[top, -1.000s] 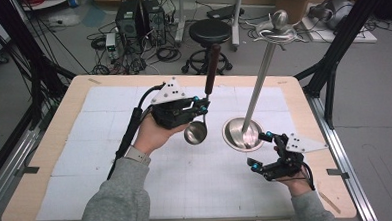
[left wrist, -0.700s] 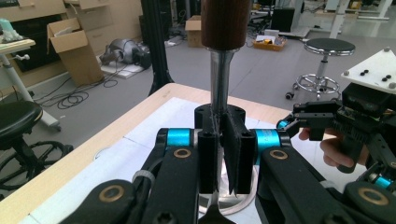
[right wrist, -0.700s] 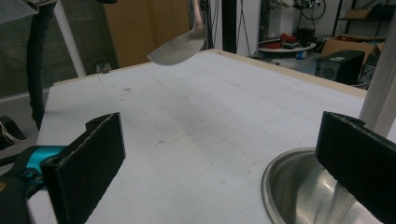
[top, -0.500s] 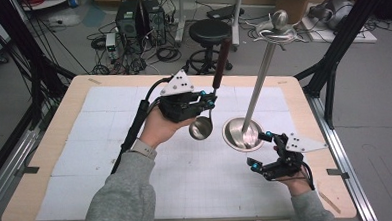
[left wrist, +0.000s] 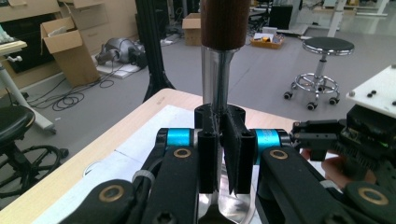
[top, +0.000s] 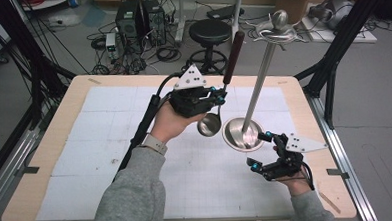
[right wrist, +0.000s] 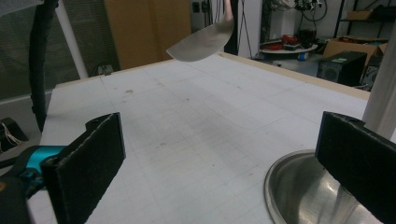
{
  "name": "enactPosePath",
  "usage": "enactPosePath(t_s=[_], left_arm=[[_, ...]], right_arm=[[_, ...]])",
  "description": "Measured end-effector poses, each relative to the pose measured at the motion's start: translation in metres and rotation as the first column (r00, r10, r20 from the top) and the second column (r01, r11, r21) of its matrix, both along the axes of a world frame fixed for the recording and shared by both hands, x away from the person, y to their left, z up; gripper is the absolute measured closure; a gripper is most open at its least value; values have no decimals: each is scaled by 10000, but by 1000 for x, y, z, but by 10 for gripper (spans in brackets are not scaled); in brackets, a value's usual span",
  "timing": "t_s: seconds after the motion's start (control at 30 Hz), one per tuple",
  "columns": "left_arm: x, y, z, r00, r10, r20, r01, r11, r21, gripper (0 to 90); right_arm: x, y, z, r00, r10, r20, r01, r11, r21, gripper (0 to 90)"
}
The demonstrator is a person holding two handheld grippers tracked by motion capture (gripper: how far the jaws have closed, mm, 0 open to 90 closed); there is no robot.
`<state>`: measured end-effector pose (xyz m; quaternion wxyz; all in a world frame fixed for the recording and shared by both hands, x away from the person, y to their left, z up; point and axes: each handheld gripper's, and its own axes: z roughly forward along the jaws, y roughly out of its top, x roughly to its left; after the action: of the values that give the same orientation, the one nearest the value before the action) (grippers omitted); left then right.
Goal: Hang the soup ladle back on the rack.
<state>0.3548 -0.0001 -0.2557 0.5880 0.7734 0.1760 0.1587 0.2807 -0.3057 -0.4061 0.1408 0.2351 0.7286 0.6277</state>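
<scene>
two tongs | high view: left tongs [top: 211, 101], clamped on the ladle [top: 222, 89], have carried it right, toward the stand [top: 255, 85] on the desk [top: 85, 140]; likely hanging it next; wooden handle points up-far, axis near upright | left gripper view: jaws shut on shaft | right gripper view: right tongs [right wrist: 224, 163] wide open, empty, beside stand base

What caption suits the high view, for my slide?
Left gripper lifts wooden-handled steel ladle beside steel utensil stand; right gripper open.
</scene>
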Motion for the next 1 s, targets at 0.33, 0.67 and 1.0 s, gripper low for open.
enactPosePath(t_s=[0.33,0.67,1.0], left_arm=[[1,-10,-1,10000,16,76,-17,9999,169,840],[4,-16,1,9999,118,2,-118,9993,363,840],[7,-21,2,9998,212,34,-213,9991,380,840]], right_arm=[[0,1,0,10000,11,-3,-11,10000,-17,6],[0,1,0,10000,-21,-9,21,10000,-7,6],[0,0,0,10000,11,15,-11,10000,6,6]])
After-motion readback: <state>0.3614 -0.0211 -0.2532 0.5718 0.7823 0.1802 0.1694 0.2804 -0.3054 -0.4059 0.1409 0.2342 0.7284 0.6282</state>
